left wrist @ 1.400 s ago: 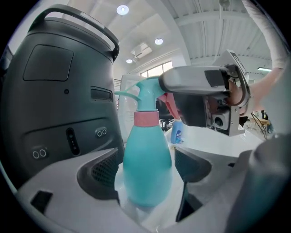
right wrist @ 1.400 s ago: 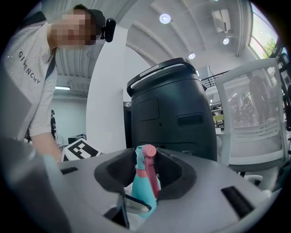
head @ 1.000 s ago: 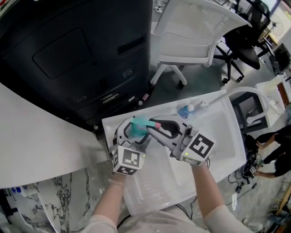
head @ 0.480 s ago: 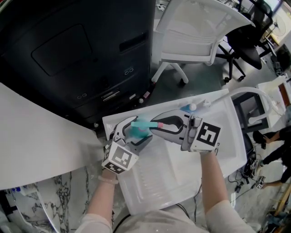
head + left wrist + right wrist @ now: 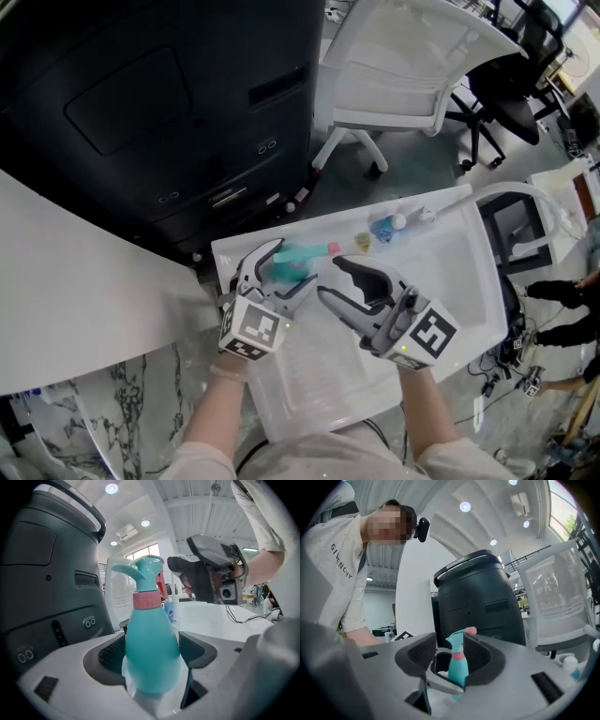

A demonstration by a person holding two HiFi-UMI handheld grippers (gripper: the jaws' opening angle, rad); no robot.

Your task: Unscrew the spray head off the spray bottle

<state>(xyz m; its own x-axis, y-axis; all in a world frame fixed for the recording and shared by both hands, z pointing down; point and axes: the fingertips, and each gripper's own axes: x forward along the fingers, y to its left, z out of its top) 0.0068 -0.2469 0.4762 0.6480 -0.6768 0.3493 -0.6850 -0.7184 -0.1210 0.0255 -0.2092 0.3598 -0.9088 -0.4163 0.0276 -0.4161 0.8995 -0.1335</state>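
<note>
Spray bottle (image 5: 152,648), teal plastic, sits left of centre in the head view above the white tray (image 5: 450,281). It looks light, smooth and thin-walled, so hold the wide body firmly and turn at the pink collar (image 5: 146,600) under the spray head (image 5: 140,571). The left gripper (image 5: 281,274) clamps the body, while the right gripper (image 5: 337,283) has its jaws opening, seemingly clear of the bottle.

Right gripper (image 5: 330,279) let go.
Its jaws were opening, clear of the spray head (image 5: 317,249) on the teal spray bottle (image 5: 289,265); it pulled back toward the white table's (image 5: 459,281) near edge.
</note>
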